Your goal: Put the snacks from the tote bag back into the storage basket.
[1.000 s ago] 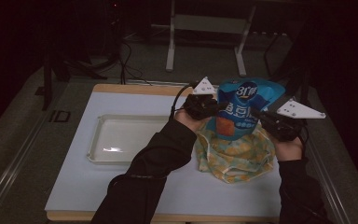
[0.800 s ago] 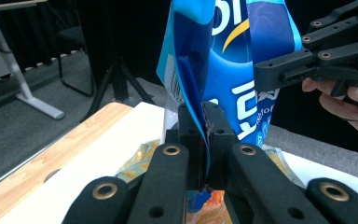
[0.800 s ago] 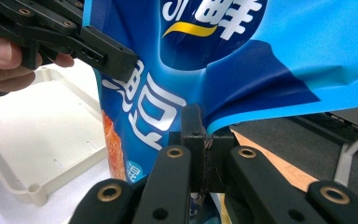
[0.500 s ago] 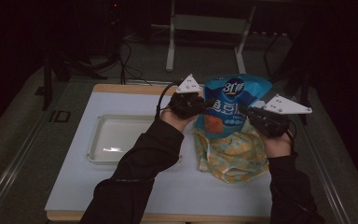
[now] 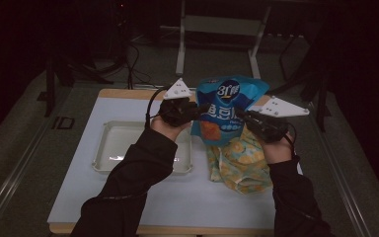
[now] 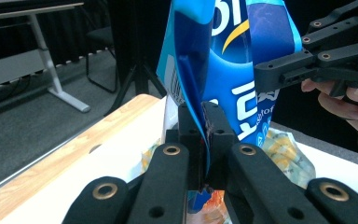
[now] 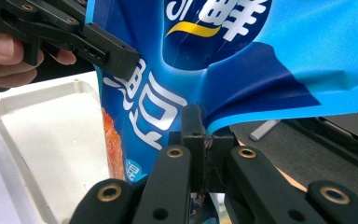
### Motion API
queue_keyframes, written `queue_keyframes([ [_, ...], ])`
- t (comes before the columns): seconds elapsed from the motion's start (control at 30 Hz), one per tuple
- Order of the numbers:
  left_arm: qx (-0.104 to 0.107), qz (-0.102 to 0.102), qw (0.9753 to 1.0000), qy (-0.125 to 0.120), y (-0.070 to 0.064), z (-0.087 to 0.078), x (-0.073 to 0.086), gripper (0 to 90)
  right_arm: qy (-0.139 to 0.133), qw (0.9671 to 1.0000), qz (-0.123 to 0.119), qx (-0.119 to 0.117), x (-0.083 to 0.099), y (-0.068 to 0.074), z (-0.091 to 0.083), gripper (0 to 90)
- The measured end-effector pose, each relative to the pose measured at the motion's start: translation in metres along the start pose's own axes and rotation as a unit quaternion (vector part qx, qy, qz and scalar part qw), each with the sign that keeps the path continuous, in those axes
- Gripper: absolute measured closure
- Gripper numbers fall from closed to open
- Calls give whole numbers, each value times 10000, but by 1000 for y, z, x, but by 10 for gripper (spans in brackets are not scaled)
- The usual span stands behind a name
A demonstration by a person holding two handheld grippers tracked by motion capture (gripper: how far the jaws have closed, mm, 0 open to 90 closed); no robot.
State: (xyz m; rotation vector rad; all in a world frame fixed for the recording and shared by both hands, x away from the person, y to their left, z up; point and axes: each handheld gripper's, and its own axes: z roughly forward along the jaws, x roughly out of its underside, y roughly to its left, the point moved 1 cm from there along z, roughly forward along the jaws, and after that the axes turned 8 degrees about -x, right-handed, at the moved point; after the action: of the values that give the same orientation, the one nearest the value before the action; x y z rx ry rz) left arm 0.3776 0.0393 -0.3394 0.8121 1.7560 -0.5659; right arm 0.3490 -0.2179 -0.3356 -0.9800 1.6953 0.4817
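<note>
In the left gripper view the two black jaws of the left gripper [image 6: 204, 133] are pressed together on a folded edge of the blue snack bag [image 6: 223, 60], so the thin film is pinched between them. The right gripper view shows the same for the right gripper [image 7: 204, 140] — its jaws are closed on another edge of the blue snack bag [image 7: 205, 56], which bends sharply just above the pinch.

Each gripper view also shows the other gripper farther off, biting the bag's opposite side, with the fingers of the hand behind it. The white letters and an orange picture on the bag's front are clear in the right gripper view; a barcode label on the edge is seen in the left gripper view.

The high view gives what the close views cannot: the blue snack bag [image 5: 229, 106] is held upright in the air between the left gripper [image 5: 197, 109] and the right gripper [image 5: 241, 117], above the white table [image 5: 128, 197]. Under it lies a yellow patterned cloth bag [image 5: 239, 160] — and just beside that, to the left, a white tray [image 5: 123, 148].
</note>
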Motion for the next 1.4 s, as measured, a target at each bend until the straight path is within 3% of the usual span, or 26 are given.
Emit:
queue_keyframes([
  [0.7,-432,-205,9988,34,34,-60,27,893,18,9989,-204,-424,-23,35,54,895],
  [1.4,-759,-322,9965,99,54,-106,52,893,-16,9969,-240,-746,-34,69,96,895],
])
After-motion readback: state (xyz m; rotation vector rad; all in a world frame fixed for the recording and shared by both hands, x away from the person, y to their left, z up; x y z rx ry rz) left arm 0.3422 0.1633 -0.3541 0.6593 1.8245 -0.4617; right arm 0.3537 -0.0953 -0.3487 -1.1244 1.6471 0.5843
